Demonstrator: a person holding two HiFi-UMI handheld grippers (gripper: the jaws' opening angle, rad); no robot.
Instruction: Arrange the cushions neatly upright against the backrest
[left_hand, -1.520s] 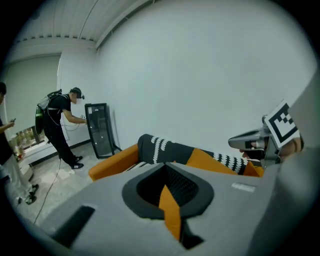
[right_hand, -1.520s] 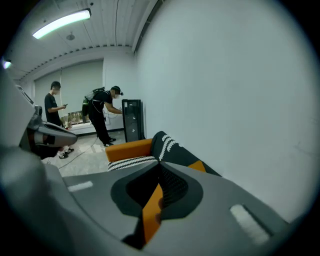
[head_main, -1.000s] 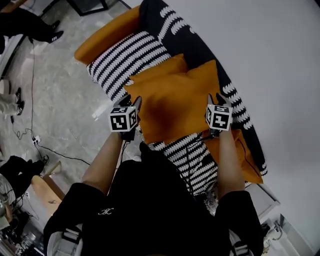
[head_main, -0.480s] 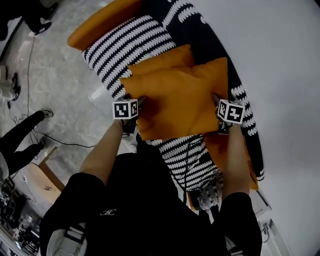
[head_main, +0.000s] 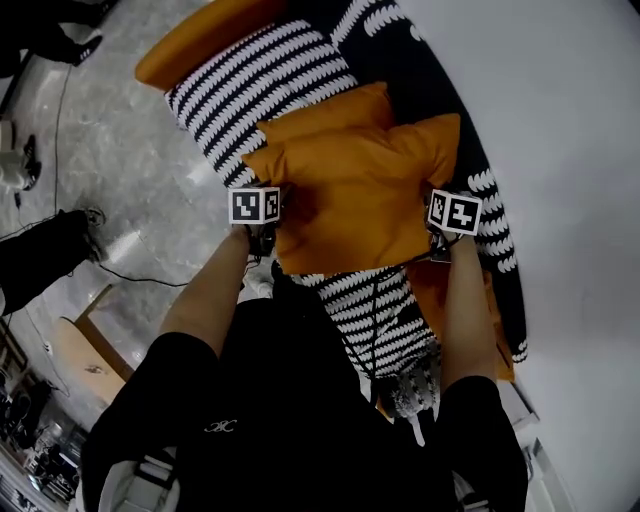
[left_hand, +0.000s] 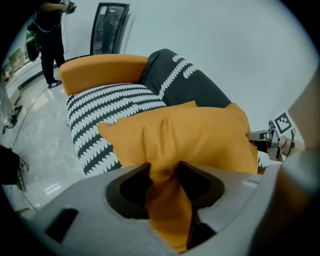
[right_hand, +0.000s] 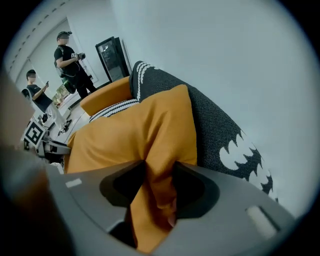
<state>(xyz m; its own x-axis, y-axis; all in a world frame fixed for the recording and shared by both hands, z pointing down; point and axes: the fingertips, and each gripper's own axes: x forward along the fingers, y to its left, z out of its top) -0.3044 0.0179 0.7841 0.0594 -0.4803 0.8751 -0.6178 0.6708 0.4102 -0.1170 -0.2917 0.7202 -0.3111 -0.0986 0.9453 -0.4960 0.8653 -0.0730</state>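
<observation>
A large orange cushion hangs between my two grippers over the sofa seat, its far edge toward the dark backrest. My left gripper is shut on the cushion's left edge, and its jaws have just been closing with the fabric bunched between them. My right gripper is shut on the right edge, its jaws likewise just closing on a fold of fabric. A second orange cushion lies partly under the first, toward the backrest.
The sofa has a black-and-white striped seat, an orange armrest at the far end and another orange part near me. Cables run over the grey floor. People stand beyond the far armrest.
Both grippers have come down with the cushion toward the seat. The cushion's edges are more bunched at the jaws. A person at the left of the floor has shifted.
</observation>
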